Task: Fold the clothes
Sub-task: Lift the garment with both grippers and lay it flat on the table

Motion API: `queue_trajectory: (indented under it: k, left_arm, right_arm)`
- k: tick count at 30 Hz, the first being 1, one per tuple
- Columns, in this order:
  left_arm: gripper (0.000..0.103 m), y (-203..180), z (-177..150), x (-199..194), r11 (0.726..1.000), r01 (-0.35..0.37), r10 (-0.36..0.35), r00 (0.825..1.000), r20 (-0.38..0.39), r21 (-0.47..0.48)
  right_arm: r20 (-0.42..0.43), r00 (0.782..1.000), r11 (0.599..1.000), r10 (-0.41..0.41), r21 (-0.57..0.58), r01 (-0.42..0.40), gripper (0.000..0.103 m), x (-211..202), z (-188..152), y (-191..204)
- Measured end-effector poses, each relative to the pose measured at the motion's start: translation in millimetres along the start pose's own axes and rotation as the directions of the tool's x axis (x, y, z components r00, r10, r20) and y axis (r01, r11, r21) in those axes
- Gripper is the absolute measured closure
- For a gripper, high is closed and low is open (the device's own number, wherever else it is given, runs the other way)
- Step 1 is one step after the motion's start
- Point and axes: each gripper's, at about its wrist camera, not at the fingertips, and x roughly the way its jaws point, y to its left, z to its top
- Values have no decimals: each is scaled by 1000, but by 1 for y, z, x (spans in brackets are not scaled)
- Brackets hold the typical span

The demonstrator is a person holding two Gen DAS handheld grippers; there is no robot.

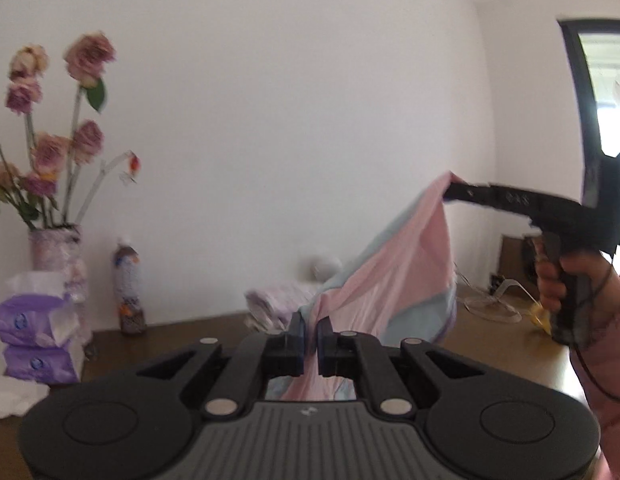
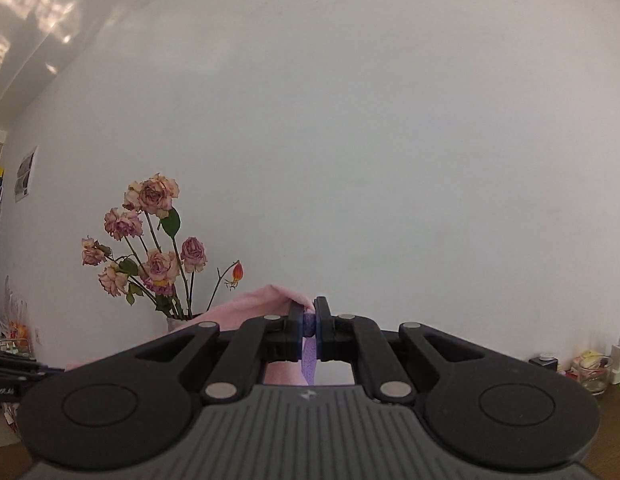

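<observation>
The dark brown wooden worktop (image 1: 190,332) is lying below a thin, limp pink-and-pale-blue cloth garment (image 1: 405,264), which is hanging in the air, sagging between both claws. It is looking light, soft and slippery, best pinched at corners or hems. The right claw (image 1: 449,190) is clamping its upper corner; the left claw (image 1: 310,332) is pinching a lower bunch.

both claws (image 1: 310,330) (image 2: 310,320) clamped, raised

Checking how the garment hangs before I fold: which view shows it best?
Left wrist: the garment stretches from the left gripper up to the right gripper. Right wrist shows only bunched pink cloth at its fingers.
</observation>
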Motion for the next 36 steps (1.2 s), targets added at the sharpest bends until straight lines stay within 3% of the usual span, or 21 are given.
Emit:
queue_trajectory:
  k: [2, 5, 8, 11, 15, 18, 19, 20, 21, 22, 24, 26, 28, 32, 34, 36]
  left_arm:
    - [98, -21, -25, 5, 998, 70, -68, 991, -119, 11]
    - [98, -44, -62, 14, 992, 123, -117, 956, -268, 6]
    - [98, -60, -90, 22, 988, 156, -151, 915, -373, -16]
    - [98, -66, -106, 27, 988, 153, -149, 893, -425, -27]
    - [93, -62, -107, 21, 990, 127, -138, 896, -421, -54]
    - [64, -59, -109, 16, 991, 108, -130, 899, -419, -74]
    - [50, -53, -105, 12, 992, 93, -120, 909, -399, -89]
    - [44, -48, -99, 8, 993, 69, -102, 920, -379, -98]
    - [39, -43, -92, 5, 993, 46, -82, 930, -358, -108]
    - [36, -37, -87, 3, 993, 18, -56, 937, -343, -113]
    - [33, -27, -79, 6, 992, -39, -4, 942, -335, -121]
    - [33, -18, -74, 16, 987, -89, 37, 935, -352, -131]
    - [34, -13, -72, 31, 984, -106, 47, 927, -373, -141]
    - [41, -10, -73, 60, 986, -114, 56, 908, -416, -118]
    - [43, -9, -75, 74, 986, -127, 67, 891, -450, -105]
    - [44, -7, -76, 69, 986, -115, 52, 895, -442, -118]
  right_arm:
    - [-60, 998, 1000, -25, -20, 23, 98, -23, -6, -10]
    - [-205, 976, 997, -73, -42, 65, 98, -53, -31, -26]
    - [-361, 924, 992, -124, -42, 117, 98, -77, -68, -40]
    - [-481, 864, 986, -151, -16, 163, 98, -98, -105, -50]
    - [-563, 809, 974, -168, 30, 223, 98, -127, -142, -63]
    - [-606, 781, 973, -150, 51, 226, 95, -137, -155, -65]
    - [-619, 772, 972, -143, 57, 226, 90, -141, -158, -65]
    - [-630, 764, 972, -137, 64, 226, 78, -145, -161, -66]
    - [-615, 777, 972, -134, 71, 223, 68, -147, -157, -67]
    - [-600, 789, 972, -130, 79, 220, 51, -150, -153, -67]
    - [-569, 813, 972, -124, 94, 213, 47, -155, -145, -69]
    - [-537, 835, 973, -117, 108, 206, 42, -160, -136, -70]
    - [-529, 841, 975, -113, 106, 198, 41, -153, -132, -70]
    - [-556, 825, 977, -104, 99, 191, 42, -129, -138, -69]
    - [-564, 820, 980, -94, 93, 176, 46, -117, -141, -66]
    - [-576, 813, 987, -87, 63, 150, 53, -108, -144, -60]
